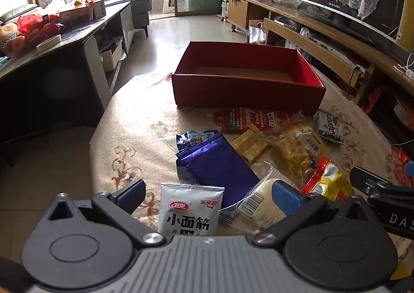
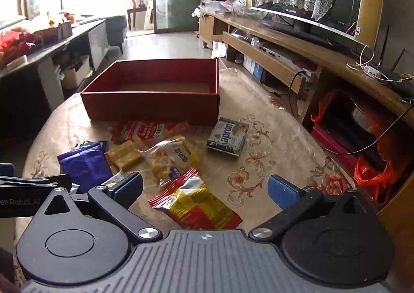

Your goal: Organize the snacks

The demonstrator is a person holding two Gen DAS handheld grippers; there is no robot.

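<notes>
An open, empty red box [image 1: 245, 91] [image 2: 152, 108] stands at the far side of the round table. Snack packets lie in front of it. My left gripper [image 1: 207, 196] is open just above a grey-white packet [image 1: 190, 212], with a purple packet [image 1: 220, 163] and a clear-wrapped pale snack [image 1: 261, 202] beside it. My right gripper [image 2: 204, 189] is open over a red-yellow packet [image 2: 196, 202]. A yellow chips bag [image 2: 173, 156], a green-white carton [image 2: 227, 136] and a red flat packet [image 2: 150, 131] lie further off.
The table has a floral beige cloth [image 2: 258, 171]. A dark side table [image 1: 64, 42] with clutter stands at the left. A wooden TV bench [image 2: 297, 57] with cables runs along the right. The right gripper's body [image 1: 383, 189] shows in the left wrist view.
</notes>
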